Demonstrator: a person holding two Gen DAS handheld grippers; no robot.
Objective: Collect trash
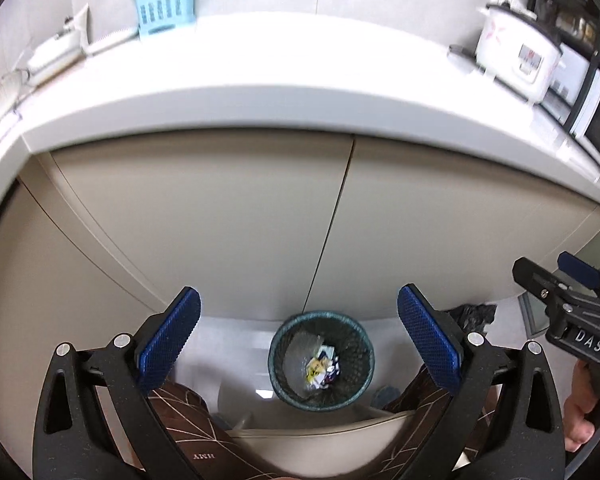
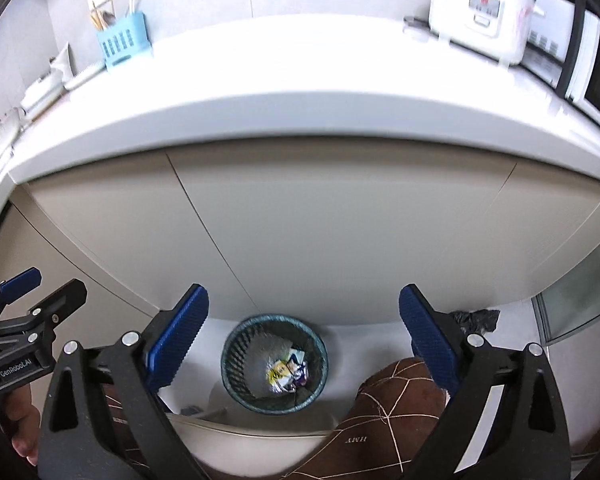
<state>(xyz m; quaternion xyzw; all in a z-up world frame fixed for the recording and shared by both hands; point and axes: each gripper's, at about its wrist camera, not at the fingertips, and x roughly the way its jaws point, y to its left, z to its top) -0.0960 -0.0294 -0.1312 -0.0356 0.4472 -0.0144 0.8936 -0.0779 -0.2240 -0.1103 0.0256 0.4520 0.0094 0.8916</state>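
A dark mesh waste bin (image 1: 321, 360) stands on the pale floor below the cabinet front, with crumpled wrappers (image 1: 322, 368) lying in its bottom. My left gripper (image 1: 299, 338) hangs high above it, open, nothing between its blue pads. In the right wrist view the same bin (image 2: 274, 364) holds the yellow and purple wrappers (image 2: 286, 372), and my right gripper (image 2: 304, 338) is open and empty too. Each gripper shows at the edge of the other's view, the right gripper (image 1: 568, 276) at the right and the left gripper (image 2: 44, 292) at the left.
A white counter (image 1: 284, 84) spans the top, bearing a blue utensil caddy (image 1: 165, 10), a white rice cooker (image 1: 520, 54) and a microwave (image 1: 598, 124). Beige cabinet doors (image 1: 236, 216) lie beneath. A black bag (image 1: 474, 316) sits on the floor. The person's brown patterned trouser legs (image 2: 392, 412) are below.
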